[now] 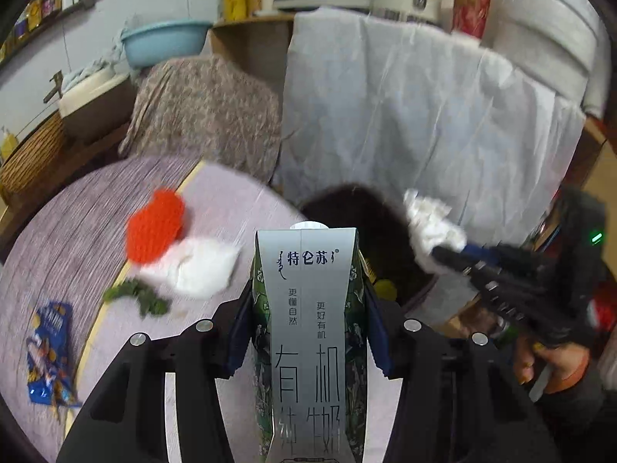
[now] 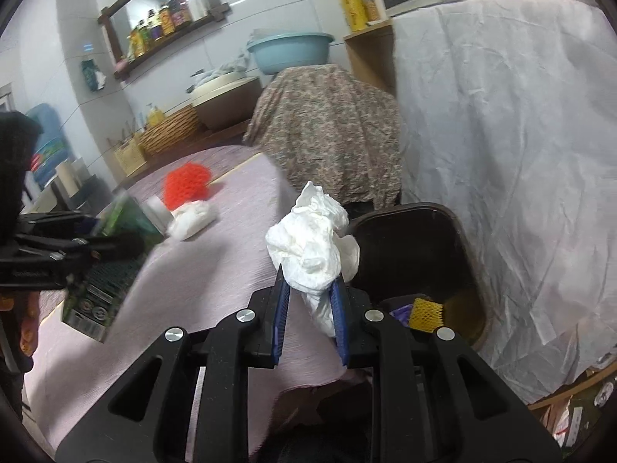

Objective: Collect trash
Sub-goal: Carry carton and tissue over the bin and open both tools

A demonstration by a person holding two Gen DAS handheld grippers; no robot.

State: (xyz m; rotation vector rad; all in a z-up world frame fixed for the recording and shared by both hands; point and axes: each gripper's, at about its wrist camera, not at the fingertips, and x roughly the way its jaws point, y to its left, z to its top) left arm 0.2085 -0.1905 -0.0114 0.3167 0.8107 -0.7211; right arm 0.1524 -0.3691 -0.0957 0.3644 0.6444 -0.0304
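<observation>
On the far left of the left wrist view, a blue snack wrapper (image 1: 50,351) lies flat on the purple surface (image 1: 77,239). Next to it is a small bit of green leaf (image 1: 144,299). Beside the leaf sits a red net ball (image 1: 156,223), and it touches a white crumpled tissue (image 1: 196,268) that also rests on the surface.

In the middle, the left gripper (image 1: 308,328) is clamped on a milk carton (image 1: 308,328). A blue pad presses on each side of the carton. The carton is long and thin. Its long way runs straight along the fingers, and its white cap end points away from the camera, toward the dark trash bin (image 1: 366,223). The carton is up in the air, off the surface.

To the right, the right gripper (image 2: 310,308) is squeezed tight on a white tissue wad (image 2: 314,247). The wad sticks up and forward out of the blue pads. It is in the air, just beside the edge of the surface and near the rim of the trash bin (image 2: 462,239), which stands on the floor. Inside the bin lie a yellow foam net (image 2: 426,312) and something purple. Behind the bin hangs a big white sheet (image 2: 501,154).
</observation>
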